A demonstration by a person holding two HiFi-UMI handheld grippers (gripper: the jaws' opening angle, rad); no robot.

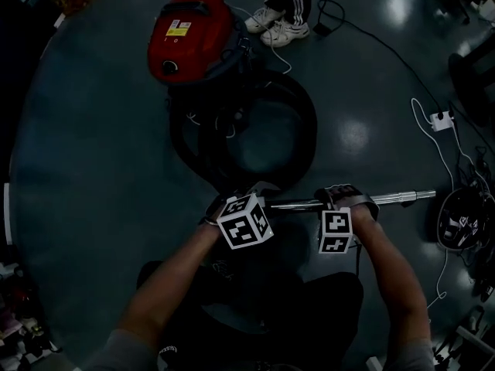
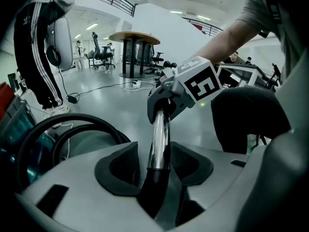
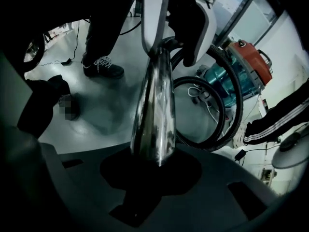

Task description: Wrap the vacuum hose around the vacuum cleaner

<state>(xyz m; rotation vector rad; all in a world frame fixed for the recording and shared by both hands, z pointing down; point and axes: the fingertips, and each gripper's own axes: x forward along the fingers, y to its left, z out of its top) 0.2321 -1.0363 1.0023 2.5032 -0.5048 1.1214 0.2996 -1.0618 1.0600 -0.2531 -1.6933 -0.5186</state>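
The red vacuum cleaner stands at the far side of the floor. Its black ribbed hose lies in a wide loop between it and me. The hose ends in a chrome wand, which I hold level across my front. My left gripper is shut on the wand just above its black hose cuff. My right gripper is shut on the wand further along. The right gripper view shows the vacuum and the hose loop beyond the wand.
A person in striped trousers and white trainers stands right by the vacuum. A white power strip and cables lie at the right, with a dark round device near the wand's tip. My legs are below the grippers.
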